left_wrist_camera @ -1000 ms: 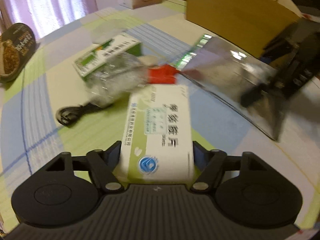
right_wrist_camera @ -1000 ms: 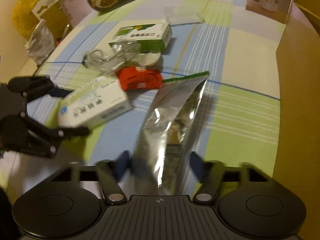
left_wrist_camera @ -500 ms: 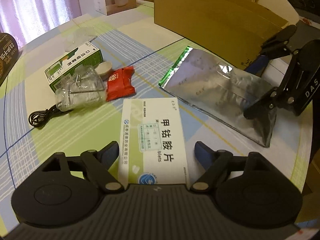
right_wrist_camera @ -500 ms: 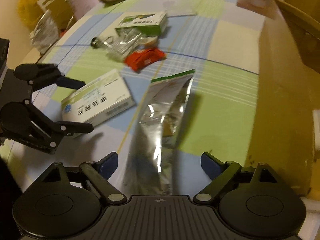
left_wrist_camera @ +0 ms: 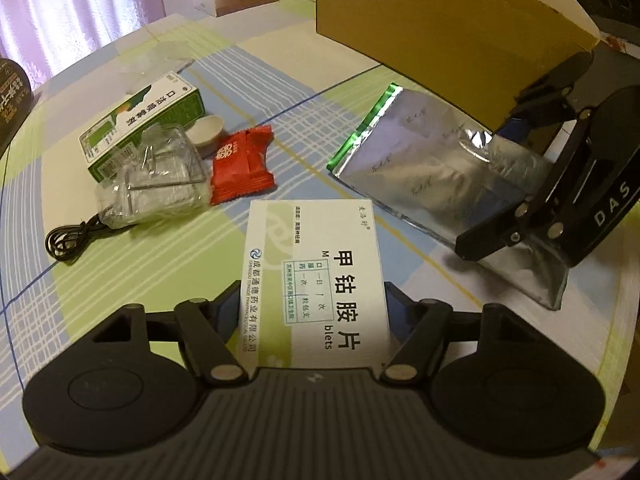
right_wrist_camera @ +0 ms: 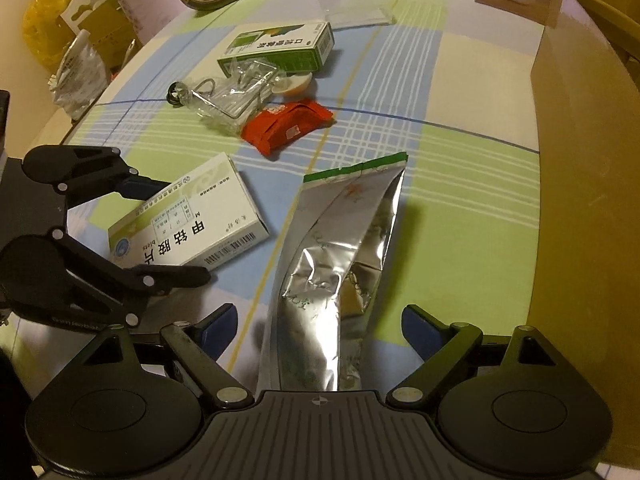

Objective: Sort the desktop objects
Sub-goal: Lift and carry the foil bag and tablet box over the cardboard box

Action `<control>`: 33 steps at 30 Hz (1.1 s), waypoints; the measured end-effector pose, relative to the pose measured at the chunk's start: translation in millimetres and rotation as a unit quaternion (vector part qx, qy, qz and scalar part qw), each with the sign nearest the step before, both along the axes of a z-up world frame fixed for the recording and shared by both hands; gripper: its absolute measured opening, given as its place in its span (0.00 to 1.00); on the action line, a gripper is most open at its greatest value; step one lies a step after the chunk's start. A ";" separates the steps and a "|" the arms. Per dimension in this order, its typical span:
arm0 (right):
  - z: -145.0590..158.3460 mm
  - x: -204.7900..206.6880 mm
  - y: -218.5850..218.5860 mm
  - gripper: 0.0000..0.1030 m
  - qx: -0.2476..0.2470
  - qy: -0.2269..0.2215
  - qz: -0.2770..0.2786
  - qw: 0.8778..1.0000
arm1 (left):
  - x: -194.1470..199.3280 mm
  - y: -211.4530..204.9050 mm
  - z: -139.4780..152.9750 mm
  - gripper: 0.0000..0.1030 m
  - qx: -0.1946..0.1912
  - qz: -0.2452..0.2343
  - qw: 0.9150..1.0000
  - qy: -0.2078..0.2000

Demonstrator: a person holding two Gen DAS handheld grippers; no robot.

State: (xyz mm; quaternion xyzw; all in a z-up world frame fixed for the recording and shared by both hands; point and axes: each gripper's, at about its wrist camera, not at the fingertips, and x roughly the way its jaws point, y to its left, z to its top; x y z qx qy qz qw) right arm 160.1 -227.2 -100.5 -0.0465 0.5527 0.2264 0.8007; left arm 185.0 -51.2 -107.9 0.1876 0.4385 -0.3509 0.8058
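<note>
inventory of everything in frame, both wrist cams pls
white medicine box: 1, white and pale green, between left gripper's fingers
foil pouch: 1, silver, green top edge, lying between right gripper's fingers
red snack packet: 1, red, mid-table
green carton: 1, green and white, behind the clear plastic pack
clear plastic pack: 1, transparent, against the carton
small dish: 1, off-white, beside the carton
black cable: 1, coiled, left of the pack
cardboard box: 1, brown, far right
tablecloth: 1, green, blue and cream check
left gripper: black, closed against box
right gripper: black, open
</note>
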 end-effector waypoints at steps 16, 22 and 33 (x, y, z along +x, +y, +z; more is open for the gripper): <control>1.7 -1.0 6.2 0.43 -0.011 -0.011 0.006 1.000 | 2.6 3.9 6.7 0.65 -0.018 0.017 1.000 -0.001; 11.3 -10.4 5.0 0.42 -0.017 -0.025 0.007 1.000 | 2.3 9.0 14.8 0.65 -0.032 0.025 0.999 -0.008; 47.9 -31.8 -0.5 0.42 -0.011 -0.051 0.005 0.999 | -16.7 18.2 30.2 0.65 -0.044 0.031 0.998 -0.027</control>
